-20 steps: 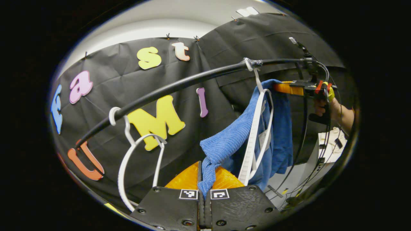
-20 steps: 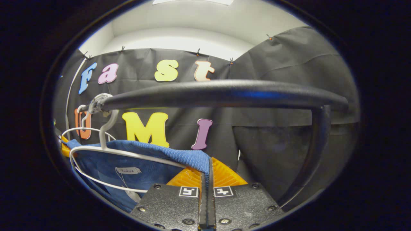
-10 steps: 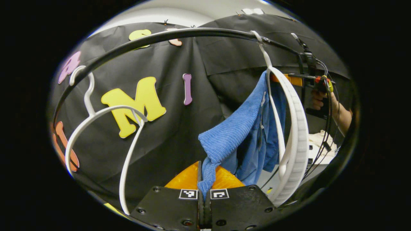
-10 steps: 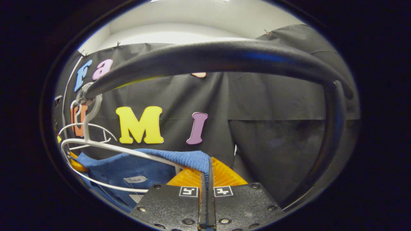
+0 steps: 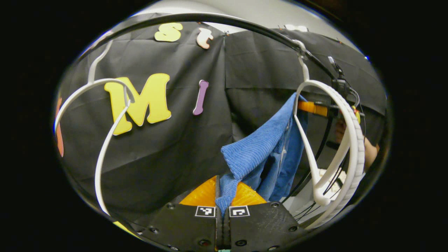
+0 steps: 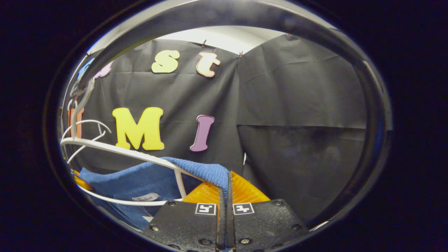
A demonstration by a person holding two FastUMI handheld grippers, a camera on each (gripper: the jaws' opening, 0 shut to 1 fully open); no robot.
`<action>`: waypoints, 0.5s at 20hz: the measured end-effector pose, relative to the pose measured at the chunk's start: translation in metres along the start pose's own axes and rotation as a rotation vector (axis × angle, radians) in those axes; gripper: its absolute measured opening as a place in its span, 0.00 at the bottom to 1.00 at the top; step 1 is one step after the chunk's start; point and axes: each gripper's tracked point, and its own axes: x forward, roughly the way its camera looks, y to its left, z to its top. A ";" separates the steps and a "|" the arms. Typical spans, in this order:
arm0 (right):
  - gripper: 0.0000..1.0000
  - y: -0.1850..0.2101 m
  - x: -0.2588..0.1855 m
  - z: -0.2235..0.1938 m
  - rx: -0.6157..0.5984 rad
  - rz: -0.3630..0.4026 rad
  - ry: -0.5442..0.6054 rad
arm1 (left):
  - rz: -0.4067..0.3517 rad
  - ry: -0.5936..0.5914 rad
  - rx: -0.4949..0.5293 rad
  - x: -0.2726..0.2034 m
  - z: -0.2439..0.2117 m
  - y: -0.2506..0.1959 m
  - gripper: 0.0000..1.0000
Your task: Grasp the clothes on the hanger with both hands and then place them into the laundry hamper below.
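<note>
Both hand-held grippers clamp the blue garment (image 5: 260, 150): left hand-held gripper (image 5: 223, 210), right hand-held gripper (image 6: 225, 206). Garment spans between them beside the white hanger (image 5: 344, 140), under the rail (image 5: 210, 19). Hamper presumably below.

Both grippers' (image 5: 223, 196) (image 6: 225, 196) jaws closed

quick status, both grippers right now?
Left gripper: closed, pinching a fold of the blue garment.
Right gripper: closed, pinching the blue garment's ribbed edge beside the white hanger.
</note>
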 end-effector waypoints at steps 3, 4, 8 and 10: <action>0.04 0.003 0.002 -0.006 0.009 0.021 0.035 | -0.038 -0.055 -0.064 -0.009 0.010 0.000 0.01; 0.05 0.007 0.001 -0.010 0.009 0.039 0.045 | -0.042 -0.059 -0.067 -0.013 0.013 0.004 0.00; 0.05 0.010 -0.009 -0.022 -0.021 0.047 0.047 | -0.049 -0.049 -0.105 -0.016 0.007 0.009 0.05; 0.05 0.008 -0.011 -0.028 -0.032 0.041 0.053 | -0.064 -0.059 -0.143 -0.016 0.000 0.006 0.05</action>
